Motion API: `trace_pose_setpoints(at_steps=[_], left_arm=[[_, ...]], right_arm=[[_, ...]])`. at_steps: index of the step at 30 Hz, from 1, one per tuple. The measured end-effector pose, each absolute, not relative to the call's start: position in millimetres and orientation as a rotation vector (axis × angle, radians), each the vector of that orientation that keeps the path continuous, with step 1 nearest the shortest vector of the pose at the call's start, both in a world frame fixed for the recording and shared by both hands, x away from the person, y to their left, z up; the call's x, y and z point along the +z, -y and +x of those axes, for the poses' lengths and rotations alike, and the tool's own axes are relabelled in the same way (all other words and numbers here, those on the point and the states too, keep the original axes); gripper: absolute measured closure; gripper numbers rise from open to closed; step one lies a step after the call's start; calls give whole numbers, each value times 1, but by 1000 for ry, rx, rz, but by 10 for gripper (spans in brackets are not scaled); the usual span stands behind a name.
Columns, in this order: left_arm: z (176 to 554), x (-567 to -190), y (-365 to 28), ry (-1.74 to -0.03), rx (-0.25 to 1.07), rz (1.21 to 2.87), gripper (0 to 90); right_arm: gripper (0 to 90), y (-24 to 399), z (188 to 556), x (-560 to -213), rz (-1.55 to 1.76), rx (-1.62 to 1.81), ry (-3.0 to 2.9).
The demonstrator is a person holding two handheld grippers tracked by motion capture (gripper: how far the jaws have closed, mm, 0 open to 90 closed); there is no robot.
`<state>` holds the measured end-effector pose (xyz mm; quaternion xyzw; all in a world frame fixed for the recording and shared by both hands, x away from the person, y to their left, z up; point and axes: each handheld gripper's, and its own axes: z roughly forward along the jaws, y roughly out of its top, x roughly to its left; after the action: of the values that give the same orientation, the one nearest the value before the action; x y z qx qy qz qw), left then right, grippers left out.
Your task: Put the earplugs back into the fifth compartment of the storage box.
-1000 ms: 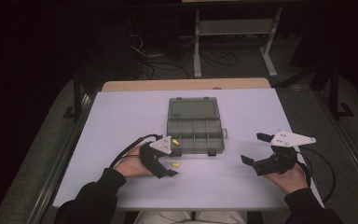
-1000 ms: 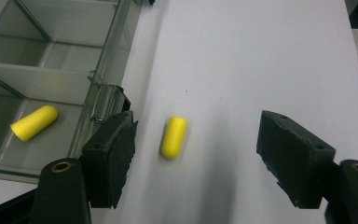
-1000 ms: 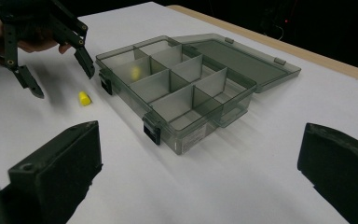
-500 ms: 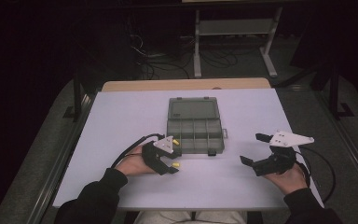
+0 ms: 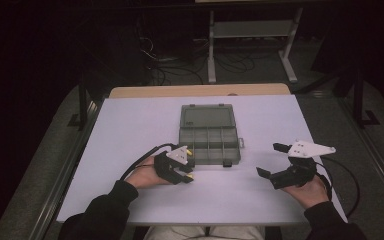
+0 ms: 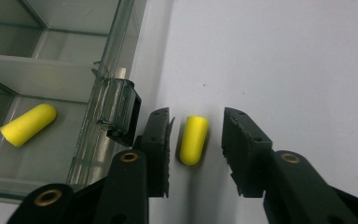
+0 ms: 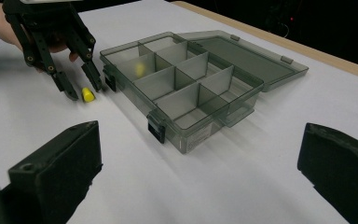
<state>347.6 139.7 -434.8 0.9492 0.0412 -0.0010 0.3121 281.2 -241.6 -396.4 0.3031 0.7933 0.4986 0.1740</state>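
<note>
A yellow foam earplug (image 6: 193,140) lies on the white table (image 5: 130,130), just outside the front left corner of an open grey compartment box (image 5: 209,142). My left gripper (image 6: 196,119) straddles the earplug. Its jaws have just been closing, and a thin gap still shows on each side of the plug, so it is open. A second earplug (image 6: 28,125) lies in the box's near corner compartment. My right gripper (image 5: 270,160) hovers wide open right of the box with nothing between its jaws. From the right gripper view, the left gripper (image 7: 81,91) stands over the plug (image 7: 87,95).
The box's lid (image 5: 207,117) lies flat behind it, toward the table's far edge. A black latch (image 6: 121,123) on the box sits close beside my left jaw. Dark floor, cables and a metal stand (image 5: 250,30) lie beyond the table.
The left gripper's jaws have narrowed around the earplug on the table. The left hand shifted only slightly. The right gripper has kept still.
</note>
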Motion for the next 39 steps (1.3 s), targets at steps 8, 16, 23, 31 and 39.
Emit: trace_pose_setpoints(at_steps=[8, 16, 23, 31, 39], left_arm=[[348, -433, -139, -117, 21, 2521, 798], [348, -431, -139, -114, 8, 2526, 800], [347, -425, -142, -119, 19, 2509, 800], [347, -414, -148, -132, 41, 2462, 800], [347, -406, -155, -147, 59, 2430, 800]], right_arm=[[0, 240, 281, -397, 855, 1408, -2259], [0, 240, 281, -397, 857, 1407, -2257], [0, 240, 281, -398, 857, 1410, -2262], [0, 241, 281, -398, 860, 1412, -2261], [0, 241, 281, -397, 866, 1418, -2255]])
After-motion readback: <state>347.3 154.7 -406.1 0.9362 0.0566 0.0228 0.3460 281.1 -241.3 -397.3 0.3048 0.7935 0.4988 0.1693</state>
